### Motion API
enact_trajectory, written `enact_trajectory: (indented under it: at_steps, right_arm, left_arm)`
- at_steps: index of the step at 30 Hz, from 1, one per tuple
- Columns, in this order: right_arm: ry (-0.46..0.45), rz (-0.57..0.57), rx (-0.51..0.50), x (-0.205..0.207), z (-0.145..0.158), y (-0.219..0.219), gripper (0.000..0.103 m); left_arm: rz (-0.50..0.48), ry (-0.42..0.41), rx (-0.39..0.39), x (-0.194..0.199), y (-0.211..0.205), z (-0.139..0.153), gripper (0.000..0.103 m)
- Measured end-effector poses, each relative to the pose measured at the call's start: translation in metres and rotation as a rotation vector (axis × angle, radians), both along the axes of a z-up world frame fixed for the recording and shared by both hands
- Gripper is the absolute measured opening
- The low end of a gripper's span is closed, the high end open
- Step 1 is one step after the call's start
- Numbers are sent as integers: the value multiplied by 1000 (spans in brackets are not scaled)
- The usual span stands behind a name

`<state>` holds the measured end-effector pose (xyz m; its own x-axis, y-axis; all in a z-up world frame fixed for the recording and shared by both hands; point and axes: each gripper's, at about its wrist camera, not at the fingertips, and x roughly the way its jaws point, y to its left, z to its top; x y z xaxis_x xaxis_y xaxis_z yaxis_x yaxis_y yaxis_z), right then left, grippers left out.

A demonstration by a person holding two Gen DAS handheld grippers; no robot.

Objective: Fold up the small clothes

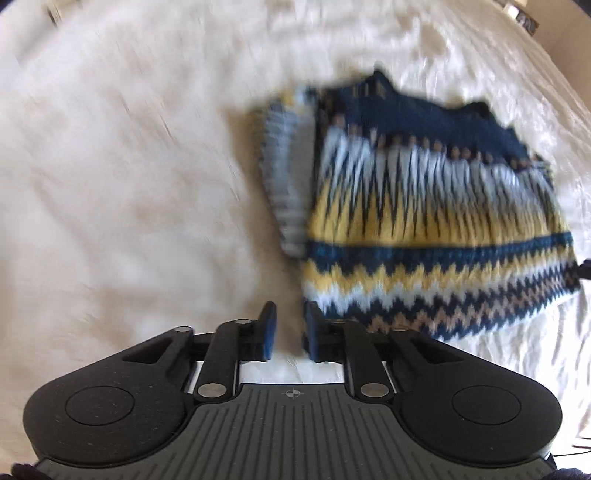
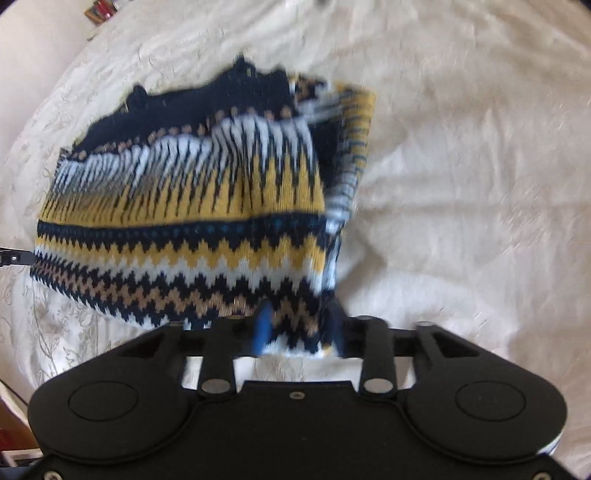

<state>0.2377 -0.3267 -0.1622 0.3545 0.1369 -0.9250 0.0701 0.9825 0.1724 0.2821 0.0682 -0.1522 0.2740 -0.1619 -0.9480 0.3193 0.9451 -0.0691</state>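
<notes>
A small knitted sweater (image 1: 417,206) with navy, yellow, white and tan zigzag bands lies on the white bedspread (image 1: 129,184), its sleeves folded in. My left gripper (image 1: 290,325) is open and empty, just off the sweater's near left corner. In the right wrist view the same sweater (image 2: 192,206) fills the middle left. My right gripper (image 2: 299,328) has the sweater's near right hem corner between its fingers, which stand a little apart around the cloth. Both views are motion-blurred.
The bedspread (image 2: 461,206) stretches wide to the left in the left view and to the right in the right view. Small items (image 2: 101,9) sit beyond the bed's far edge. The other gripper's tip (image 2: 14,256) shows at the sweater's left edge.
</notes>
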Motion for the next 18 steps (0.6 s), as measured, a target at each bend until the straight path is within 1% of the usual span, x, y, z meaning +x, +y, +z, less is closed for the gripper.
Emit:
enact_trajectory:
  at_steps: [1, 3, 4, 5, 6, 7, 8, 10, 13, 16, 18]
  right_arm:
    - [-33, -2, -14, -1, 8, 0, 59]
    - [-101, -15, -33, 2, 21, 1, 59]
    - [-130, -17, -31, 6, 26, 2, 59]
    - [-162, -15, -20, 12, 30, 5, 63]
    - [-184, -10, -4, 18, 31, 7, 66]
    - [-199, -2, 17, 26, 30, 10, 71]
    - [-204, 9, 46, 35, 28, 15, 72]
    - [-212, 34, 70, 51, 23, 25, 72]
    - [-232, 90, 91, 71, 17, 46, 72]
    - [-236, 131, 127, 87, 12, 61, 72]
    - [-231, 165, 134, 96, 8, 72, 72]
  left_arm:
    - [7, -32, -9, -2, -2, 10, 26]
    - [13, -85, -53, -3, -11, 25, 30]
    - [10, -100, -76, 1, -17, 29, 35]
    - [2, -108, -98, 4, -27, 29, 41]
    - [-10, -106, -117, 9, -37, 27, 44]
    - [-18, -101, -130, 13, -49, 22, 47]
    - [-19, -100, -140, 19, -60, 17, 47]
    - [-8, -101, -155, 31, -80, 4, 47]
    - [25, -105, -157, 50, -90, -16, 47]
    - [65, -120, -83, 71, -94, -36, 47]
    - [72, -79, -53, 83, -90, -51, 47]
